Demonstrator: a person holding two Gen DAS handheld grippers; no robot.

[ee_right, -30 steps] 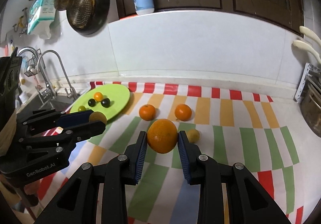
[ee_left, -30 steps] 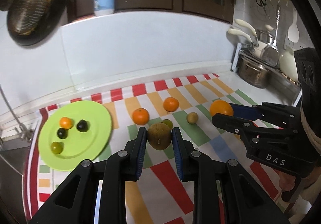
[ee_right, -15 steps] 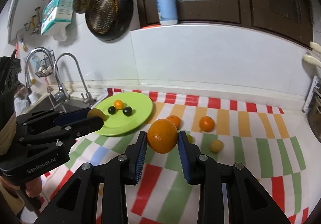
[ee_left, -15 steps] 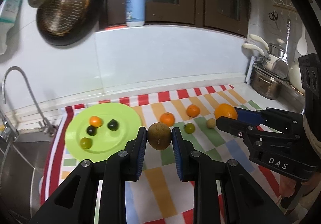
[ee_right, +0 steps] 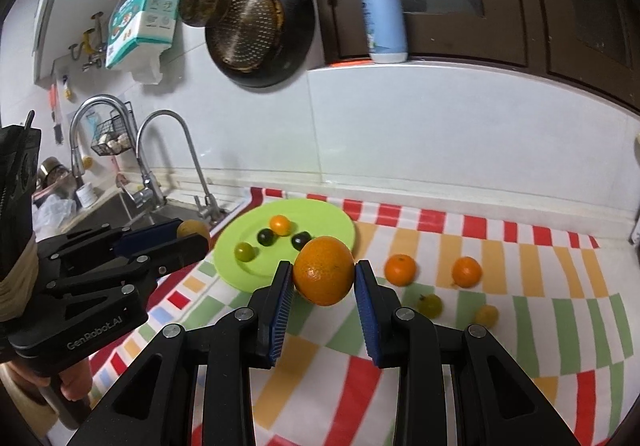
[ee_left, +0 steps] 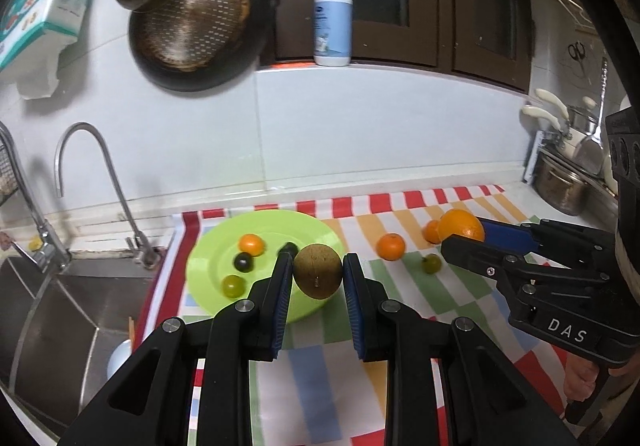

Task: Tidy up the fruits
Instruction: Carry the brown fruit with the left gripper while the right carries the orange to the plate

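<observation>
My left gripper [ee_left: 318,272] is shut on a brown round fruit [ee_left: 319,271], held in the air over the near right part of the green plate [ee_left: 208,266]. My right gripper [ee_right: 323,277] is shut on a large orange [ee_right: 324,276], raised just right of the green plate [ee_right: 320,218]. The plate holds a small orange fruit [ee_left: 251,244], two dark ones and a green one [ee_left: 233,285]. Two mandarins [ee_right: 400,269] [ee_right: 466,271], a green fruit [ee_right: 429,304] and a small yellow fruit [ee_right: 486,315] lie on the striped cloth [ee_right: 540,286].
A sink [ee_left: 52,310] with two taps [ee_left: 120,198] lies left of the cloth. Pans [ee_left: 192,22] hang on the wall and a pump bottle [ee_left: 333,22] stands on the ledge. Pots [ee_left: 560,182] and utensils crowd the right end of the counter.
Both grippers have carried their fruits leftward and a little upward, from over the loose fruits on the cloth to the green plate. Both grips stayed shut.
</observation>
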